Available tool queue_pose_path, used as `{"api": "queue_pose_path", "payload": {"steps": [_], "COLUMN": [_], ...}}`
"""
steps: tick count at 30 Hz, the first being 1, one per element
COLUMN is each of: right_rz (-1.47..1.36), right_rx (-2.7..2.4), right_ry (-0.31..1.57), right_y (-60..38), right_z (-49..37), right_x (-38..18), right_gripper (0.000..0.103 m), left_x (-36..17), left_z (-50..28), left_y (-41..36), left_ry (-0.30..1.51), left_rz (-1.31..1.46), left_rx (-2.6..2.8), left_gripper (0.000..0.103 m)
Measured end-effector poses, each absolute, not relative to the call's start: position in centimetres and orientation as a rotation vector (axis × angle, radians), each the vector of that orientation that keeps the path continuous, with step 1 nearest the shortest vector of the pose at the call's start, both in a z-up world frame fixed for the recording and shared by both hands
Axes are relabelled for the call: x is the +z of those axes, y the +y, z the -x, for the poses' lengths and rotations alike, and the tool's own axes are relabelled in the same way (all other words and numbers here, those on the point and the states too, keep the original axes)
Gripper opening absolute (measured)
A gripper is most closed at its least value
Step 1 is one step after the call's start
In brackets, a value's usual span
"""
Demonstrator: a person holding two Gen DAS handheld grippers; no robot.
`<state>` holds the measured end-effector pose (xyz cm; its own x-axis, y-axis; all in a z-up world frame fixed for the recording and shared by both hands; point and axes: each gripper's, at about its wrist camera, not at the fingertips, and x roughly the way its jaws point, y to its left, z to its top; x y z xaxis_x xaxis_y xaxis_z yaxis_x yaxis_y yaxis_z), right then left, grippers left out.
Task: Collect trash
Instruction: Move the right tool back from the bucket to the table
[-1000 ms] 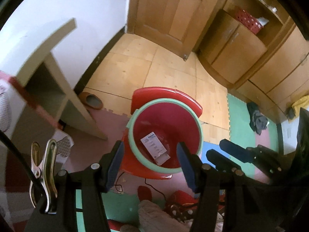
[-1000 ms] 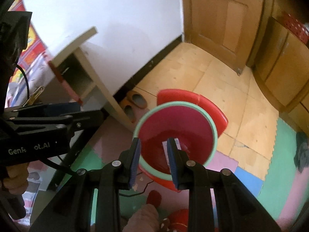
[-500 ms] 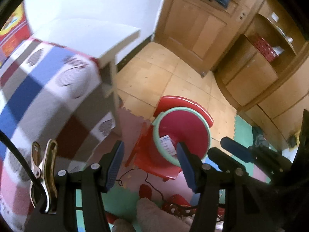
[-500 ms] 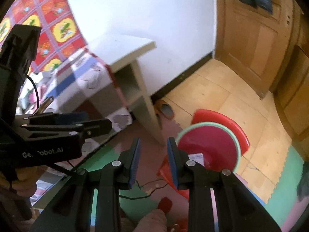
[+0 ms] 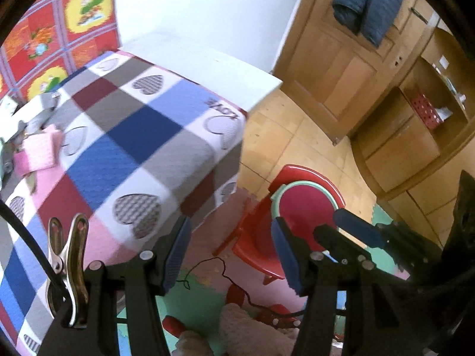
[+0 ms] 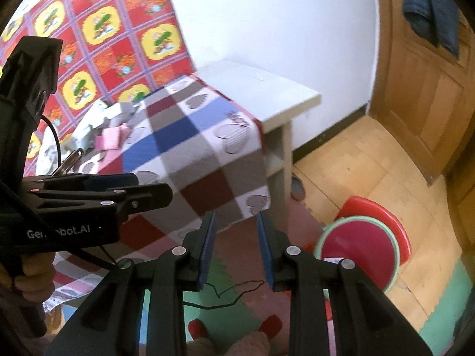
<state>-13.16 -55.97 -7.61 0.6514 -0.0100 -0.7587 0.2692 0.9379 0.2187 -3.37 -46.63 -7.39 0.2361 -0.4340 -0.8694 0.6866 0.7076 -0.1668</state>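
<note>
A red bin with a green rim (image 5: 305, 207) stands on a red plastic chair on the floor; it shows in the right wrist view (image 6: 359, 255) with a white paper label (image 6: 332, 259) inside. My left gripper (image 5: 231, 255) is open and empty, near the table's front edge. My right gripper (image 6: 236, 249) is open and empty, left of the bin. Pink packets (image 5: 38, 151) and crumpled wrappers (image 6: 98, 118) lie on the checked tablecloth (image 5: 142, 136) at the far left of the table.
A white shelf unit (image 6: 267, 95) stands against the wall beside the table. A wooden door (image 5: 341, 59) with a dark jacket on it and wooden cabinets (image 5: 415, 124) are at the right. A black cable (image 6: 234, 290) and foam mats lie on the floor.
Both grippers rose and swung left, away from the bin and toward the table. The bin shifted to the lower right in both views; the tablecloth and the trash on it came into view.
</note>
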Motion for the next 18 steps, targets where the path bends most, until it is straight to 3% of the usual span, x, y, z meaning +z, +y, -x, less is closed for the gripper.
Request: {"api": "queue_pose_path", "payload": {"steps": [18], "right_rz": [-0.307], "right_rx": [0.004], "right_ry": [0.826], "right_y": [-45.9], "right_z": [8.9], "right_x": [-4.2], "right_gripper": [0.029], "left_x": [-3.3], "left_z": [0.0], "left_y": [-34.3], "left_ry": [1.071], "left_rz": [-0.162], "left_rx": [-0.676], "left_gripper": [0.060]}}
